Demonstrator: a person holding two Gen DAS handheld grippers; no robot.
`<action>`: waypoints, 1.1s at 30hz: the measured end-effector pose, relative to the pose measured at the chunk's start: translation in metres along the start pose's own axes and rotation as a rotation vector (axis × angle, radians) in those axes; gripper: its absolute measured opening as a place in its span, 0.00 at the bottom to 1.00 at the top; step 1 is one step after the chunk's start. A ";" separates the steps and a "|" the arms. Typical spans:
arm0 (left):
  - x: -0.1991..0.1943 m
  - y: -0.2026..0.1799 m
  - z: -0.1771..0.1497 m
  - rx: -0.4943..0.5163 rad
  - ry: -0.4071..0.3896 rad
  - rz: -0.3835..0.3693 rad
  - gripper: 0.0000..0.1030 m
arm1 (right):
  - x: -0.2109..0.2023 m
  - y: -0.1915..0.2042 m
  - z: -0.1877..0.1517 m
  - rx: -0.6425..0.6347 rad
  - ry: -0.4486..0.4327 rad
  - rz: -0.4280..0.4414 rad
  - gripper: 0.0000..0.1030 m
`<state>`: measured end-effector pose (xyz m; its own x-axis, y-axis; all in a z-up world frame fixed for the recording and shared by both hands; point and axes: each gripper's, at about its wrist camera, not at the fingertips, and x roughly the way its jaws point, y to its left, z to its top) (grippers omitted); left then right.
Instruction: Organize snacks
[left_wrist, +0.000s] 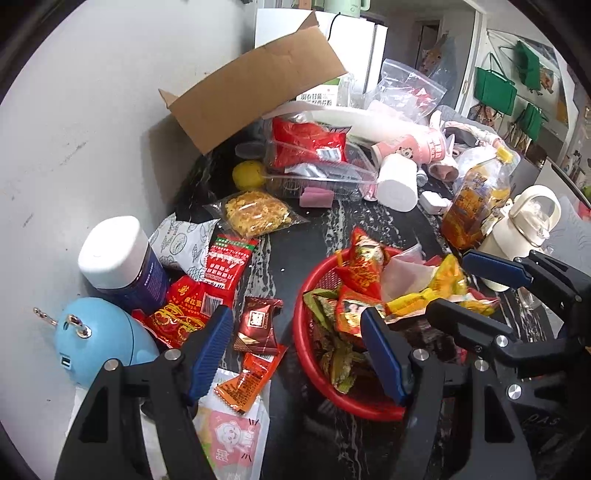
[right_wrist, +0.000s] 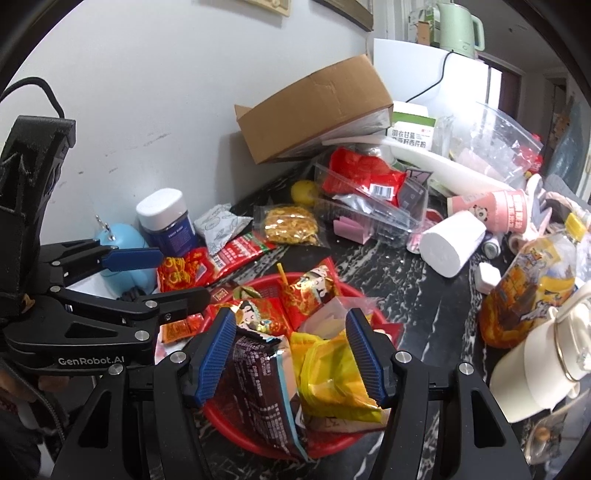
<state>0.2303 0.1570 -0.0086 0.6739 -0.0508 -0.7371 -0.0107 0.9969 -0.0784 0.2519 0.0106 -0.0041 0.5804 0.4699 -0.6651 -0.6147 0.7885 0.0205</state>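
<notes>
A red basket (left_wrist: 314, 373) (right_wrist: 332, 441) on the dark marble counter holds several snack packets. My left gripper (left_wrist: 295, 350) is open and empty, above the basket's left rim and a dark red candy packet (left_wrist: 256, 325). An orange sachet (left_wrist: 247, 384) lies under it. My right gripper (right_wrist: 291, 354) is open over the basket, above a dark brown packet (right_wrist: 258, 384) and a yellow packet (right_wrist: 332, 380), touching neither as far as I can tell. It also shows in the left wrist view (left_wrist: 469, 291). The left gripper shows in the right wrist view (right_wrist: 162, 277).
Loose snacks lie by the wall: red packets (left_wrist: 184, 310), a noodle cake bag (left_wrist: 255, 214), a white-capped jar (left_wrist: 122, 258), a blue device (left_wrist: 96, 339). Behind are a cardboard box (left_wrist: 255, 85), a clear tray (left_wrist: 314, 162), a tissue roll (left_wrist: 397, 181), a tea bottle (left_wrist: 476, 203), a white flask (right_wrist: 546, 365).
</notes>
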 end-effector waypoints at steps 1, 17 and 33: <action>-0.003 -0.003 0.000 0.003 -0.006 -0.001 0.69 | -0.003 0.000 0.000 0.001 -0.004 -0.004 0.60; -0.082 -0.053 -0.018 0.067 -0.128 -0.008 0.69 | -0.092 -0.002 -0.022 0.039 -0.095 -0.065 0.62; -0.124 -0.090 -0.057 0.108 -0.165 -0.022 0.69 | -0.160 0.007 -0.067 0.066 -0.137 -0.139 0.75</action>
<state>0.1053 0.0705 0.0514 0.7853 -0.0709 -0.6150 0.0786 0.9968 -0.0145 0.1194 -0.0858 0.0525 0.7268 0.4010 -0.5577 -0.4900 0.8716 -0.0119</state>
